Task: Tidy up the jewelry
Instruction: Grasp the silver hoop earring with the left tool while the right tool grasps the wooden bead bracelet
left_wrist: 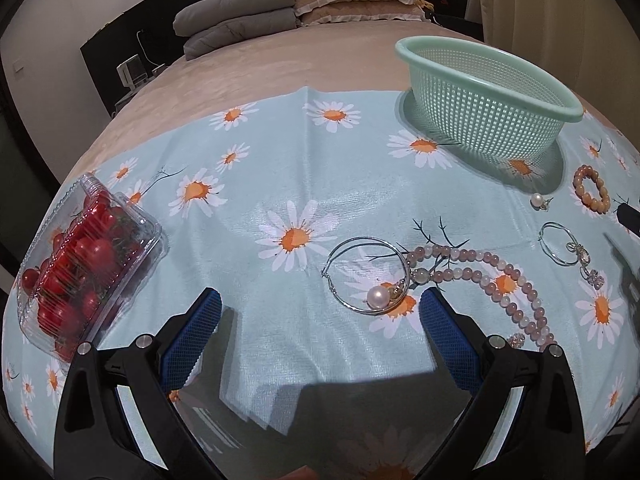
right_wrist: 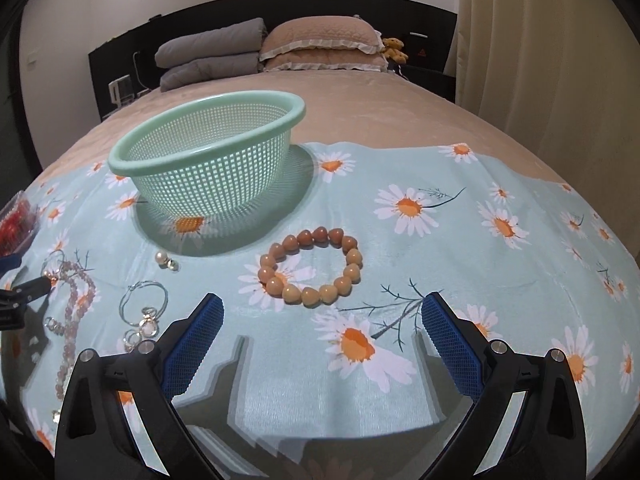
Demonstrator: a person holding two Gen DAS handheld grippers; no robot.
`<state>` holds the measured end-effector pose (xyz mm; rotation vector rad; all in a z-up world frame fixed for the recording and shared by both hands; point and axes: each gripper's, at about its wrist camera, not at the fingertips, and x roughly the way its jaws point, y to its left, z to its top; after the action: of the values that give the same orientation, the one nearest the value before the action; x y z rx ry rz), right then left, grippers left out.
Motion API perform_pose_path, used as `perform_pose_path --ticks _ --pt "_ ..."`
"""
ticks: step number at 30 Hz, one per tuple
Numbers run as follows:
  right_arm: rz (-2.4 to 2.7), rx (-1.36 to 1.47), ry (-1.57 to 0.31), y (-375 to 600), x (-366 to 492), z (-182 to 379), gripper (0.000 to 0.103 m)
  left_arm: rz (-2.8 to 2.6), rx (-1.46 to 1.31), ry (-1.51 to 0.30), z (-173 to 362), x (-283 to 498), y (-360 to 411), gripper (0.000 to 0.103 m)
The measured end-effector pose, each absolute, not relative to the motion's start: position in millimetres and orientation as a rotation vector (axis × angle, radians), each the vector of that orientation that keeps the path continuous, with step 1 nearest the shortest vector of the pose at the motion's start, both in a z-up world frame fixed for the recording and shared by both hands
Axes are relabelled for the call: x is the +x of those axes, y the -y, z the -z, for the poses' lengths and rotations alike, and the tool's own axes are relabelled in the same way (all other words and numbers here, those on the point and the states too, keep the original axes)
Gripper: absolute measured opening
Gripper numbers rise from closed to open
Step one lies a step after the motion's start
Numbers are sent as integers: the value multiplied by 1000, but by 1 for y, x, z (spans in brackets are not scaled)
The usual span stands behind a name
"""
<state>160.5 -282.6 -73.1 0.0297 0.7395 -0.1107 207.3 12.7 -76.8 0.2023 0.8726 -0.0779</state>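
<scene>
The orange bead bracelet lies flat on the daisy cloth just ahead of my right claw, centred between its two spread fingers and touching neither; as a closed ring it has no long axis, so I judge the near arc of beads the natural place to pinch. The green mesh basket stands upright beyond it, a little to the left, apart from the bracelet. My left claw is also spread and holds nothing; the pearl hoop earring lies just ahead of its right finger, with the pink bead necklace trailing off to the right. For the bracelet, my right claw is nearer.
</scene>
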Motion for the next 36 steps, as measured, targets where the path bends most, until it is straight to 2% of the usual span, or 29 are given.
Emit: perform_pose_path --ticks 12,20,22,24,26,28,31,33,36 --pt "70 24 -896 283 220 102 97 134 134 -868 97 234 -20 99" --pt "66 24 -895 280 223 105 97 143 107 -852 98 236 -21 98" --pt "63 29 -891 282 223 104 96 150 108 -847 97 232 -21 93" --pt "57 20 -885 282 223 104 94 173 99 -831 94 227 -20 80" --pt "37 9 -875 279 221 103 83 180 113 -825 94 224 -17 73" --pt "18 -4 -858 274 217 99 53 202 122 -820 92 220 -15 65" --pt "-16 -1 -856 273 216 99 24 227 122 -823 92 217 -12 55" --pt "-30 10 -852 275 215 98 21 241 108 -826 91 215 -12 49" --pt "-38 29 -843 277 212 96 20 243 112 -826 89 214 -12 48"
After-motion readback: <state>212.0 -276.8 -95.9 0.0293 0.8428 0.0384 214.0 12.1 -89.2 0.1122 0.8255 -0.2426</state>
